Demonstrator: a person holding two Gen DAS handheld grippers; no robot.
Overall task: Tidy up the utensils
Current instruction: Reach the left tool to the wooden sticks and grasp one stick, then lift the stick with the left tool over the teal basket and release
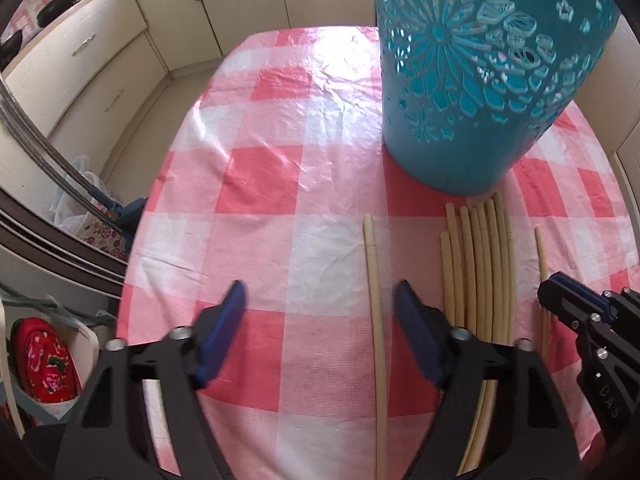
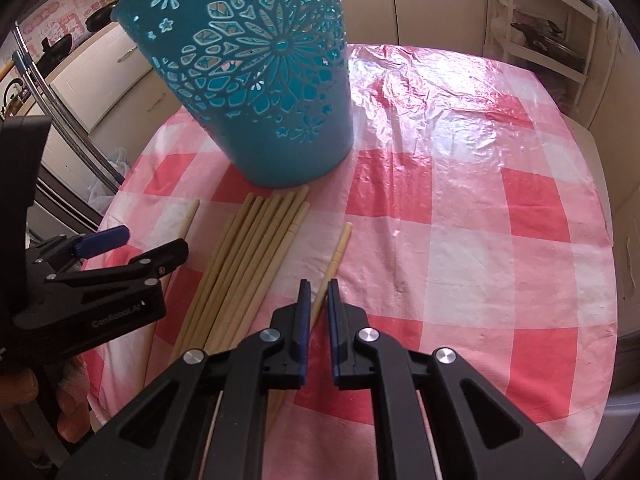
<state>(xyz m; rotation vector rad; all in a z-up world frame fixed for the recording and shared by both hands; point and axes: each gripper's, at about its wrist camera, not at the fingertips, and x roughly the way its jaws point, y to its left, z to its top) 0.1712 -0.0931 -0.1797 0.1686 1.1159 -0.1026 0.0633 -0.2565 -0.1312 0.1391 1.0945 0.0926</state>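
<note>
Before the tall teal cut-out plastic basket (image 2: pixel 256 80), the left gripper (image 1: pixel 320 312) straddles one thin, rigid, light, slippery pale bamboo chopstick (image 1: pixel 376 320) unclamped, while the right gripper (image 2: pixel 319 292) clenches another lone chopstick (image 2: pixel 334 264) mid-length, where balance seems best.

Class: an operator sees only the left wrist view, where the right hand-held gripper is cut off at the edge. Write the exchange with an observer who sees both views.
Operator: Are the right hand-held gripper jaws open?
Observer: No, they are shut on the lone chopstick, just right of the bundle.
Operator: What stands beyond the table's right side?
Observer: A white shelf with dark items on it.
</note>
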